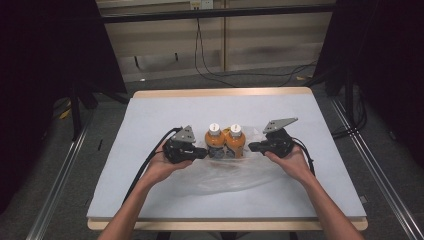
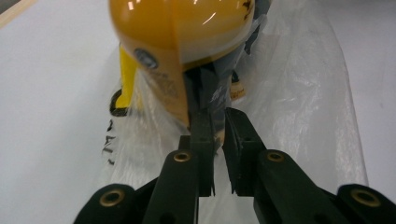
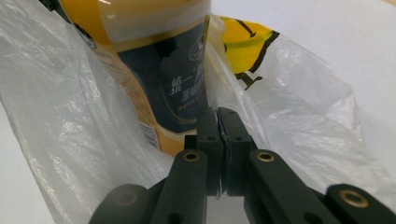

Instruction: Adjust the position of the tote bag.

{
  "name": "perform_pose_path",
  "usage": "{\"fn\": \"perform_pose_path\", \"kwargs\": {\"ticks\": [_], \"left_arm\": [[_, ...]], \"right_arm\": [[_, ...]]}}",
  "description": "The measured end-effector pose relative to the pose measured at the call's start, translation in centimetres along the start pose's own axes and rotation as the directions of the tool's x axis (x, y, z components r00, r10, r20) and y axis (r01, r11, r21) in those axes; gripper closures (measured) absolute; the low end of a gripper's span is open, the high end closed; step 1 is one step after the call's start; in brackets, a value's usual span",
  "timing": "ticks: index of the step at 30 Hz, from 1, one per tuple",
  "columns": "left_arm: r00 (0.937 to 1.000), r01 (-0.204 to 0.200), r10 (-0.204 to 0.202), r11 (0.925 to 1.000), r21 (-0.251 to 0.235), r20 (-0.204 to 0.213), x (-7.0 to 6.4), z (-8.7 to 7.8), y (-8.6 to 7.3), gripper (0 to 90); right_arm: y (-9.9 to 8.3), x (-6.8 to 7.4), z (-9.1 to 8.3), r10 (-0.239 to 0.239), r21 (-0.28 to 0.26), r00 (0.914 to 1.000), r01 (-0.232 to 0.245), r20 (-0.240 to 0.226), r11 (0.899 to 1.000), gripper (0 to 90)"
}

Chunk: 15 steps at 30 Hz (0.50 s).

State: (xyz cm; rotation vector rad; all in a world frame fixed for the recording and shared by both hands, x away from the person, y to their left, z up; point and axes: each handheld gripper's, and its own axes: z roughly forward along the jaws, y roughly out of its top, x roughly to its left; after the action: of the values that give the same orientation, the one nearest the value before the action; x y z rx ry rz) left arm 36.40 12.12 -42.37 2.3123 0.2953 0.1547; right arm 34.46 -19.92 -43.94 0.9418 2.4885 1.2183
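Observation:
Two orange bottles with white caps, one [image 1: 215, 141] beside the other [image 1: 235, 141], stand upright side by side at the table's middle, inside a clear plastic bag [image 1: 225, 177] that spreads toward me. My left gripper [image 1: 205, 152] sits at the left bottle's base, shut on the bag's film. In the left gripper view, its jaws [image 2: 217, 126] pinch plastic just before the orange bottle [image 2: 177, 37]. My right gripper [image 1: 251, 147] is at the right bottle's side. Its jaws [image 3: 218, 116] are shut on the bag's edge [image 3: 56, 116] in front of a dark-labelled bottle [image 3: 159, 74].
The table [image 1: 150, 115] has a pale blue-grey top and a wooden rim. The bag carries a yellow and black print [image 3: 243, 46]. Cables lie on the floor [image 1: 215, 75] beyond the far edge, and dark stands flank both sides.

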Motion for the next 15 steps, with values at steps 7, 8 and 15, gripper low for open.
{"fn": "perform_pose_path", "kwargs": {"ticks": [7, 8, 15], "left_arm": [[0.9997, 0.024, -0.025, 0.9990, 0.037, 0.008, 0.6, 1.5, -1.3, 88.8], [0.9995, 0.030, -0.031, 0.9984, 0.048, 0.005, 0.6, 1.7, -1.4, 88.9], [0.9999, -0.015, 0.016, 0.9892, 0.146, -0.005, 0.1, 3.0, -1.7, 89.1]], "right_arm": [[-0.1, 0.4, 0.7, -0.020, 0.034, 0.9998, 0.020, -0.007, 0.999, 90.0], [-0.2, 0.3, 0.7, -0.016, 0.035, 0.9998, 0.017, -0.009, 0.999, 90.0], [-0.5, 0.0, 1.4, -0.031, 0.091, 0.9995, 0.030, 0.004, 0.995, 90.0]]}}
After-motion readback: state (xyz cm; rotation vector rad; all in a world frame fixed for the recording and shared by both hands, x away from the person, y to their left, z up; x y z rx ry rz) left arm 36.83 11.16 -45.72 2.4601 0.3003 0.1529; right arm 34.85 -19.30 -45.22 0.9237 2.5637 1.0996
